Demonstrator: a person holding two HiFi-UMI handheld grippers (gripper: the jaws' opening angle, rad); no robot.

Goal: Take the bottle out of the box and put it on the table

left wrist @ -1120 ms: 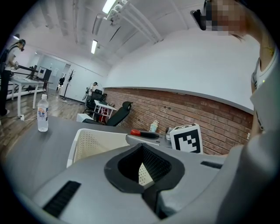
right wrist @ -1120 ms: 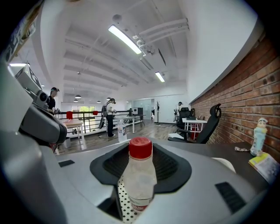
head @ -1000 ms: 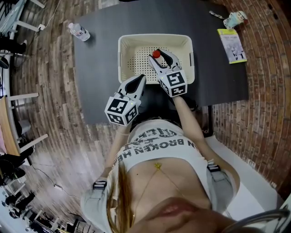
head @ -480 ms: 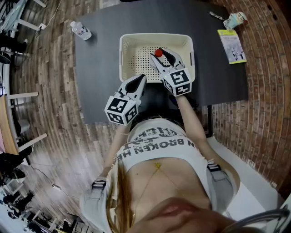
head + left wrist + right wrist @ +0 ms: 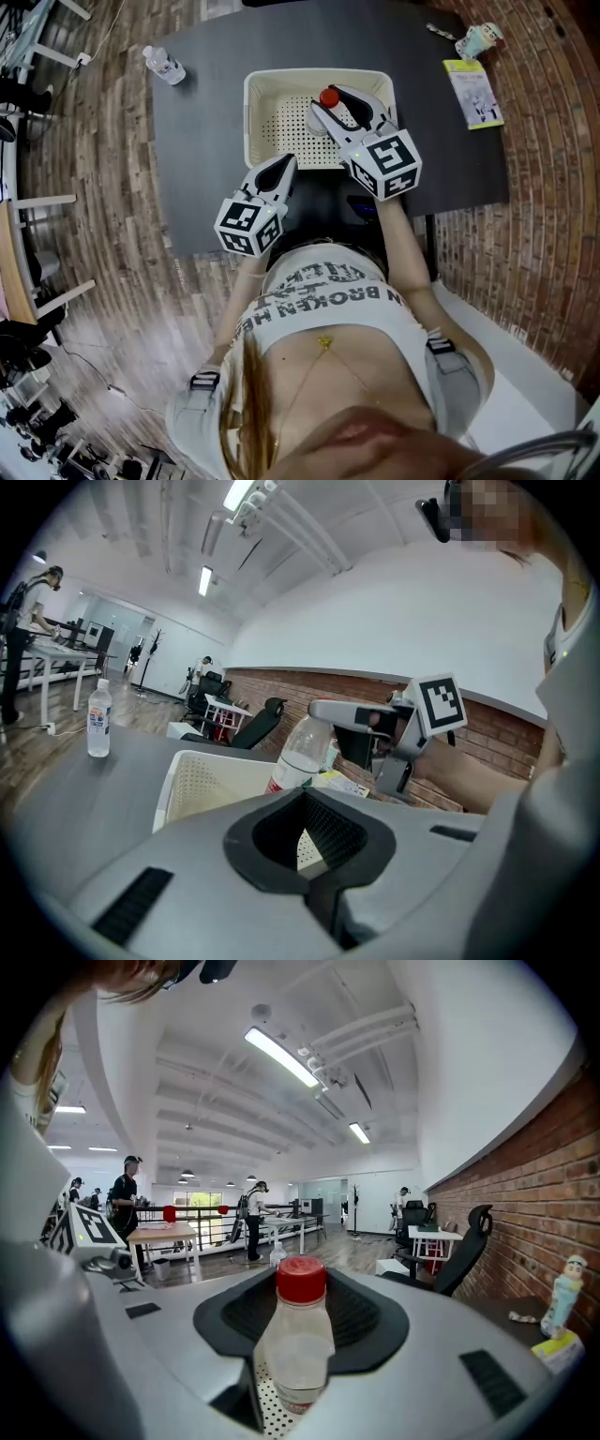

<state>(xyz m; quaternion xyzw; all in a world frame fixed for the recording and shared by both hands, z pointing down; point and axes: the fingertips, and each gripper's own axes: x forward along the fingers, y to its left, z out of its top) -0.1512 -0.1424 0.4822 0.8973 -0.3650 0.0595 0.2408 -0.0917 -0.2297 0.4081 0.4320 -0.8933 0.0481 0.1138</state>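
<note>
A clear plastic bottle (image 5: 329, 97) with a red cap hangs above the cream perforated box (image 5: 253, 122), and my right gripper (image 5: 331, 106) is shut on its body. In the right gripper view the bottle (image 5: 298, 1344) stands upright between the dark pads, with the box's dotted floor just below it. The left gripper view shows the same bottle (image 5: 295, 752) above the box (image 5: 202, 780). My left gripper (image 5: 285, 167) hovers at the box's near edge, shut and holding nothing.
The box sits on a dark table (image 5: 202, 141). A second water bottle (image 5: 165, 66) stands at the table's far left corner. A booklet (image 5: 472, 92) and a small figure-like container (image 5: 476, 39) lie at the far right. Wood floor surrounds the table.
My right gripper has risen with the bottle, lifting it up from the box floor and slightly right. The left gripper has stayed where it was.
</note>
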